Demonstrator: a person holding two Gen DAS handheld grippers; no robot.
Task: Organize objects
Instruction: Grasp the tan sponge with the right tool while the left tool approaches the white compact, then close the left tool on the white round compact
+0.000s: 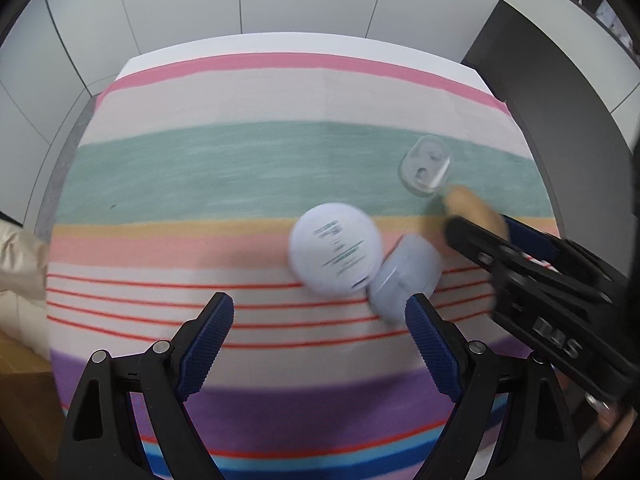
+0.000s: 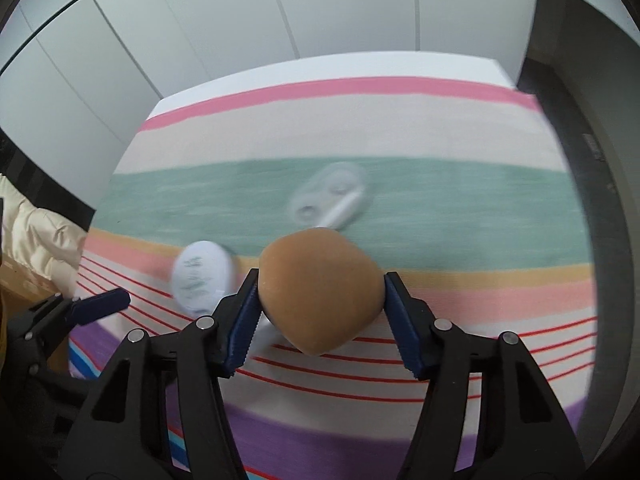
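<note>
Left wrist view: left gripper (image 1: 320, 344) fingers spread, empty, over striped cloth (image 1: 200, 168). Round white printed jar (image 1: 335, 249) sits just ahead; pale blue lid-like piece (image 1: 404, 276) touches its right side, partly behind the right finger. Clear plastic tape dispenser (image 1: 425, 170) lies beyond the jar.

Right wrist view: right gripper (image 2: 320, 312) pinches tan rounded sponge-like lump (image 2: 320, 292), hiding cloth behind; jar left of it.
</note>
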